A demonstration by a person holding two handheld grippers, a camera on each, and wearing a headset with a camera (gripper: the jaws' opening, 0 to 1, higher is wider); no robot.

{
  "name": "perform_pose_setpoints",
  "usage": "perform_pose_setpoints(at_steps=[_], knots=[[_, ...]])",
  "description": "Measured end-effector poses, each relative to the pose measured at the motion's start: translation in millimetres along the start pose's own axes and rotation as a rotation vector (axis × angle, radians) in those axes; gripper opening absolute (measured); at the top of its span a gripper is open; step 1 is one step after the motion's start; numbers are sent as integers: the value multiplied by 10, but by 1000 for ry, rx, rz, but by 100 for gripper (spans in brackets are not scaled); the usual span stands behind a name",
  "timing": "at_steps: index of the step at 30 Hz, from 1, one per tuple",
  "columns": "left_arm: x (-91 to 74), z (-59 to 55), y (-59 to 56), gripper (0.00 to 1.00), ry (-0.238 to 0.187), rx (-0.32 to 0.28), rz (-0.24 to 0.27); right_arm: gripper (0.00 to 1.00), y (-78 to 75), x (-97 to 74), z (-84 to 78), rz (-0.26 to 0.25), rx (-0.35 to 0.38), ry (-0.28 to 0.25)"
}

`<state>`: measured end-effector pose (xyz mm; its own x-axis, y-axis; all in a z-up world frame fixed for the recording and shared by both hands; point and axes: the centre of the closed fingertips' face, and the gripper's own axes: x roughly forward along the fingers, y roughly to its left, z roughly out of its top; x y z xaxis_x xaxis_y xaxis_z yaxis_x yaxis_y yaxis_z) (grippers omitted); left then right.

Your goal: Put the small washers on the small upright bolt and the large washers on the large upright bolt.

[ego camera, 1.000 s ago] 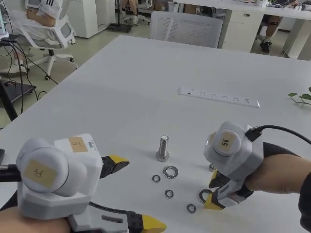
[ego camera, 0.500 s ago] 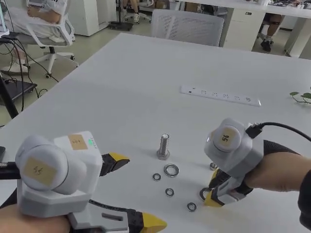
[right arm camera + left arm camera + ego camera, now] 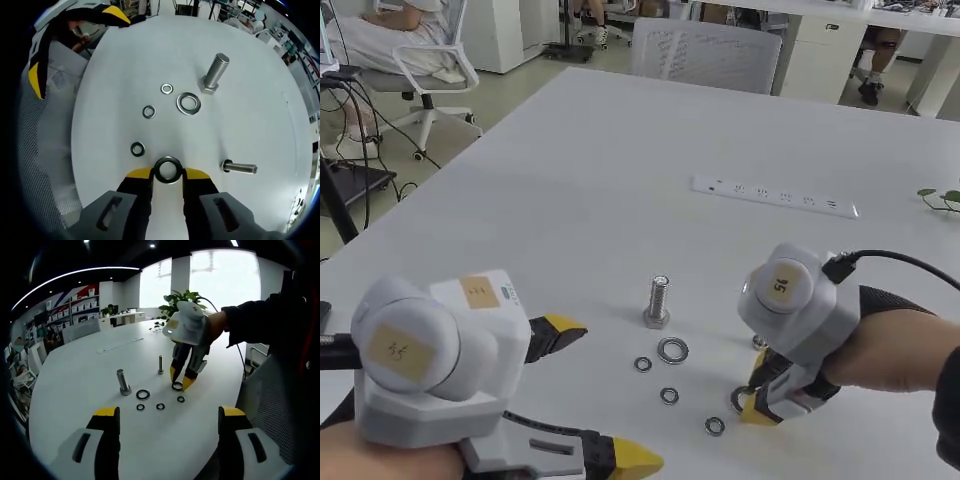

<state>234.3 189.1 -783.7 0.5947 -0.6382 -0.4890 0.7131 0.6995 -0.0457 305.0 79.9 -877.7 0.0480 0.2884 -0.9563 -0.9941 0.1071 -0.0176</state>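
The white table (image 3: 620, 180) carries the large upright bolt (image 3: 657, 303), which stands on its head near the middle of the work. Just beside it, at about 5 o'clock in the head view, the free large washer (image 3: 672, 351) lies flat. Three small ones lie flat below it, apart from each other: the first small washer (image 3: 642, 364) between 6 and 7 o'clock from the bolt, the second small washer (image 3: 668, 396) at 6 o'clock and further down, and the third small washer (image 3: 714, 427) at 5 o'clock, the farthest one. The small upright bolt (image 3: 758, 342) stands near 3 o'clock from the large bolt and is partly hidden behind the right gripper (image 3: 752, 400). This gripper points down to the table, and in the right gripper view its two yellow tips stand narrow at both sides of the dark large washer (image 3: 167, 170), against its rim, while the washer lies flat on the table. In that view the small bolt is at 3 o'clock from this washer and the third small washer is near, at 10 o'clock. The left gripper (image 3: 600, 395) is low at 7 o'clock of the head view, its jaws wide apart with nothing between them. A power strip (image 3: 770, 197) lies at 1 o'clock, well apart from the bolts.
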Motion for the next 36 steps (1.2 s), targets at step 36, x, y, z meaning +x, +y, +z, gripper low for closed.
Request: perform_pose_setpoints(at_steps=[36], knots=[[-2, -5, -7, 80, 0, 7, -3, 26, 31, -13, -66, 6, -13, 21]])
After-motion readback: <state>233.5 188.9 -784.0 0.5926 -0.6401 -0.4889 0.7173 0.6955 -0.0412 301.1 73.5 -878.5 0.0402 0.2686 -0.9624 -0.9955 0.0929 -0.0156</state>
